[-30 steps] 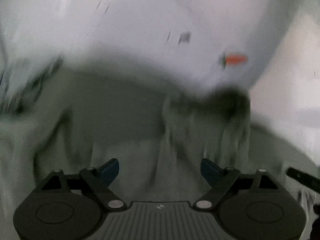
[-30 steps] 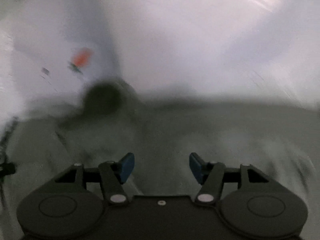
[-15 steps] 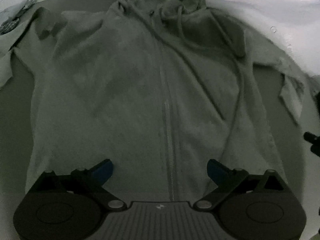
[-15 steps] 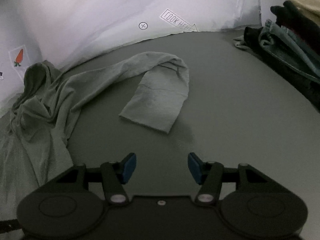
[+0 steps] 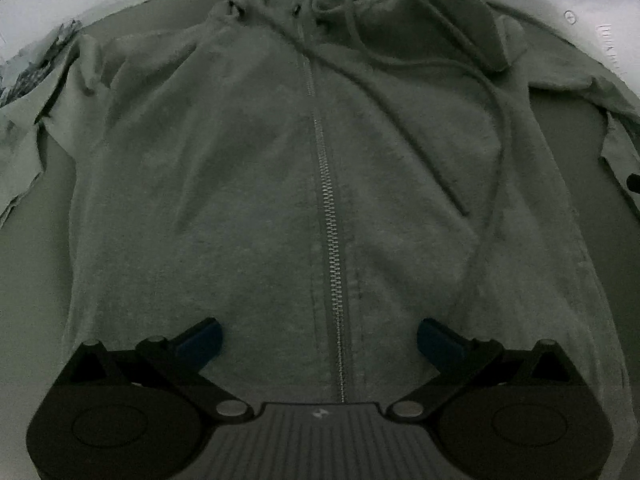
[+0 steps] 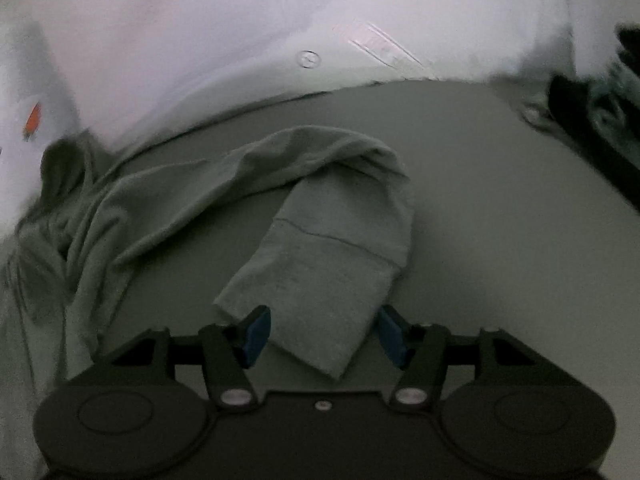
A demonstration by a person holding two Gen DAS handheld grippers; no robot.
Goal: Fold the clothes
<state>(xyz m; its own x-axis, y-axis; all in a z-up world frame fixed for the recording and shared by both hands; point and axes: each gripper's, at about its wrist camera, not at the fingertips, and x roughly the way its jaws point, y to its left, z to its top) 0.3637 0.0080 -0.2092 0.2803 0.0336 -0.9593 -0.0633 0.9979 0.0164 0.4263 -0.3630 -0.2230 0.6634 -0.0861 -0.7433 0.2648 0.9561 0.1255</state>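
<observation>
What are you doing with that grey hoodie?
A person holding a grabbing tool in each hand is about to fold the hoodie, which lies flat and zipped up on the table. The left tool hangs wide open over its zipper. The right tool is open around the sleeve's cuff.

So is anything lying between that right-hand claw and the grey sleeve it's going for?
Nothing visible. The right gripper has its jaws apart, with the cuff end of the hoodie sleeve lying flat on the grey table directly between its blue fingertips. The dark clothes pile sits far off.
</observation>
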